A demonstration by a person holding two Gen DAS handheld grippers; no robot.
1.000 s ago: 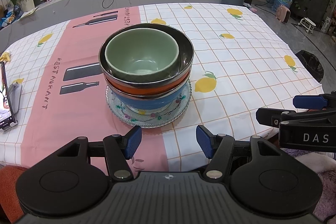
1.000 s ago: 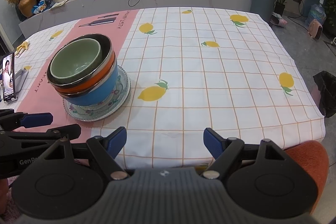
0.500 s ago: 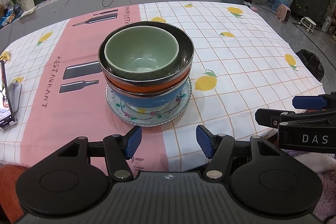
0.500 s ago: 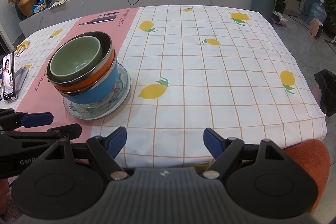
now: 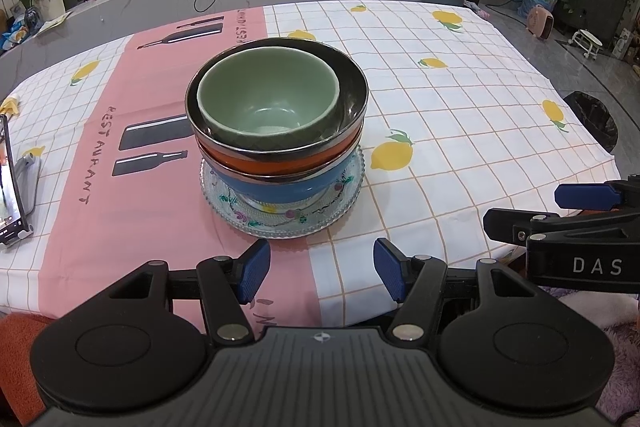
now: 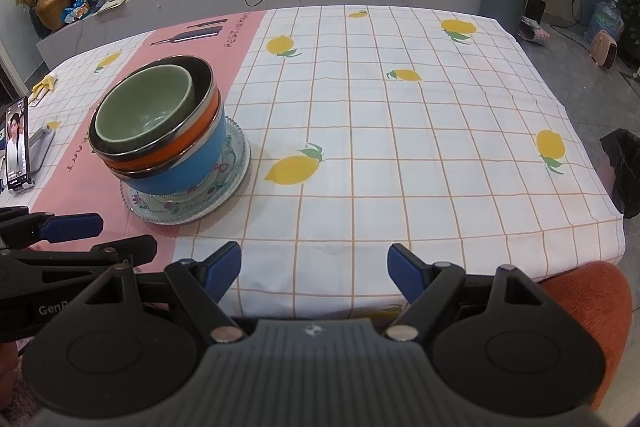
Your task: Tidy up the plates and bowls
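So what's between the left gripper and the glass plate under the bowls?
Only bare tablecloth lies between the left gripper and the glass plate, per the left wrist view.

The left gripper [image 5: 322,275] is matte black plastic, with two round discs flanking a ribbed grey centre plate that carries a small round emblem. Its fingers [image 5: 253,269] end in ridged blue pads, and silver screw heads sit at the pivots. The right gripper [image 6: 316,273] looks the same; seen side-on it bears white letters "DAS".
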